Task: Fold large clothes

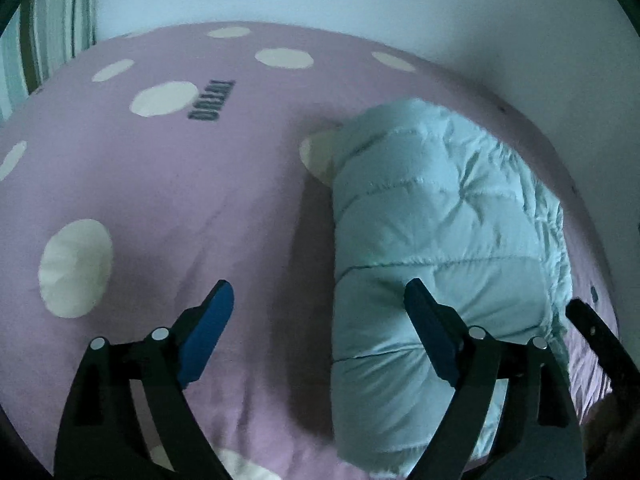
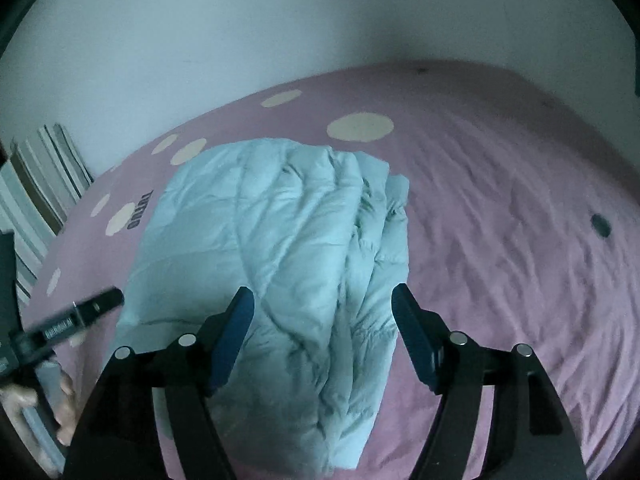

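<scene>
Dim bluish light, fisheye-warped edges

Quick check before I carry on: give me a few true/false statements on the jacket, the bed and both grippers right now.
1. The jacket lies folded on the bed. True.
2. The left gripper is clamped on the jacket. False: it is open, holding nothing.
3. The right gripper is open. True.
4. The bedcover is plain white. False: pink with pale dots.
5. A striped pillow stands by the wall. True.
</scene>
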